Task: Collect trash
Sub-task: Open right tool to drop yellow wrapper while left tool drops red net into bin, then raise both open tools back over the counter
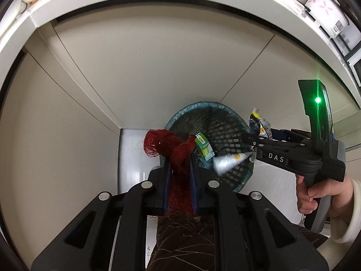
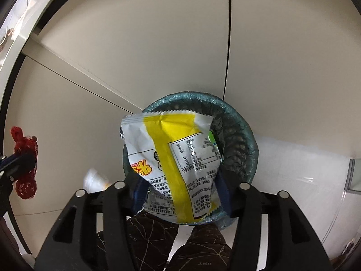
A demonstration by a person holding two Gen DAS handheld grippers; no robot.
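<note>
Your right gripper (image 2: 180,187) points down over the lined wastebasket (image 2: 248,135), its jaws parted around a white-and-yellow snack wrapper (image 2: 171,149); the pads look clear of the film, though the wrapper hides the contact, so treat it as loose. It is light, crinkly and slick, so it will likely flutter rather than drop straight. If you retake it, pinch a sealed end where the film is doubled.

Your left gripper (image 1: 180,169) is clamped on a bunched red mesh net bag (image 1: 173,149), hanging beside the basket's rim. The net is soft and can snag on a pad, so hold the gathered knot. A green carton (image 1: 204,145) already lies inside the basket.
</note>
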